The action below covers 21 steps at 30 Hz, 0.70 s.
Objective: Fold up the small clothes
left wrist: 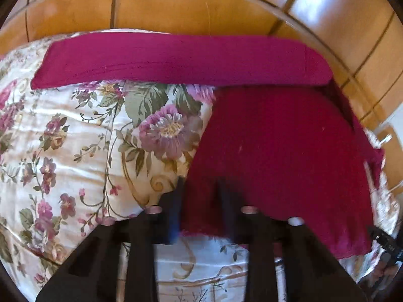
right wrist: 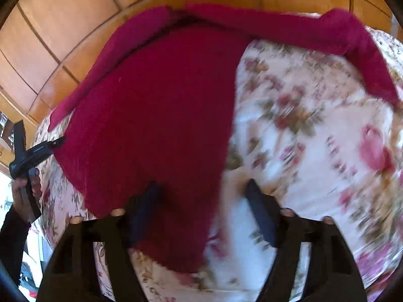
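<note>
I see a big wooden wall of brown panels behind everything. In front of it is a flowery cover, white with purple flowers and green leaves. It fills most of what I see in both views.

On the cover lies a dark pink top. Its body is spread flat. In my left view it sits on the right side, and one long sleeve runs straight across the far edge of the cover. In my right view the dark pink top sits on the left and middle. One sleeve goes off to the far right and bends down there. The other sleeve lies along the left side of the body.

My left claw points down at the near left corner of the top. Its two dark fingers are close together with a small gap. The edge of the cloth lies between them, but I cannot tell if they pinch it.

My right claw is wide apart. Its left finger is over the near edge of the top and its right finger is over the bare cover. It grips nothing.

At the far left of my right view I can see a hand holding the other claw's handle.
</note>
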Each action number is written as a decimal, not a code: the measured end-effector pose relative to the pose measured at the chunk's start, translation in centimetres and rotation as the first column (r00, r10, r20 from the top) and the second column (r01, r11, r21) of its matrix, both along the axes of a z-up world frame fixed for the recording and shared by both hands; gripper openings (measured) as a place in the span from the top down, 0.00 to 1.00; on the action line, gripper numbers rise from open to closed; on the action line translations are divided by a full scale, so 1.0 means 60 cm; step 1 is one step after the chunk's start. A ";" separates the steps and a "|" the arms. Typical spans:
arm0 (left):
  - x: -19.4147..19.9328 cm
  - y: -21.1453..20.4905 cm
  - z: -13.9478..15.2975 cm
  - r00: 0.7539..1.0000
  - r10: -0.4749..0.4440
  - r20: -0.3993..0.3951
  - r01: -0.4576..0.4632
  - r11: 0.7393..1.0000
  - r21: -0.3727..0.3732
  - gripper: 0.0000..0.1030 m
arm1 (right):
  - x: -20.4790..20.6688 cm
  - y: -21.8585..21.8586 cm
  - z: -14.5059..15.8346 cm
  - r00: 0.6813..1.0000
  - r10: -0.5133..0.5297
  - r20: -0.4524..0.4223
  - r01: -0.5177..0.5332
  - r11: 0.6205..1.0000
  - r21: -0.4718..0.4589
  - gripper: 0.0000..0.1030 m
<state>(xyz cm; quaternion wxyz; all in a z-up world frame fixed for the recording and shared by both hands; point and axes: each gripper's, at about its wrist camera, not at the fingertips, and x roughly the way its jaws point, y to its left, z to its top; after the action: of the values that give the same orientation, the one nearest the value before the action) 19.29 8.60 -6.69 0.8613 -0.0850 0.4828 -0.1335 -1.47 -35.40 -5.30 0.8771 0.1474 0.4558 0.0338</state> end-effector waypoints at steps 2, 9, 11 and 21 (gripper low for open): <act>-0.012 -0.001 0.010 1.000 -0.004 0.019 0.003 1.000 0.004 0.92 | -0.004 0.012 0.003 1.000 0.017 0.014 -0.016 1.000 -0.022 0.76; -0.090 0.026 0.088 0.993 -0.006 0.120 0.015 0.997 -0.072 0.96 | -0.031 0.014 0.073 0.993 0.073 0.095 -0.067 0.996 -0.058 0.93; -0.120 0.030 0.099 0.990 -0.010 0.138 0.021 0.996 -0.085 0.96 | -0.051 0.004 0.098 0.989 0.084 0.122 -0.076 0.994 -0.074 0.93; -0.318 0.037 0.084 0.999 0.003 0.046 0.005 0.985 -0.170 0.96 | -0.179 -0.062 0.077 0.998 0.054 0.036 -0.049 0.992 -0.117 0.93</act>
<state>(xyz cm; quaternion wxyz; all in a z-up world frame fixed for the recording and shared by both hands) 0.19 10.82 -1.65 0.8618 -0.1549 0.4497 -0.1764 -12.20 -39.12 -0.65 0.8919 0.0839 0.4432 0.0327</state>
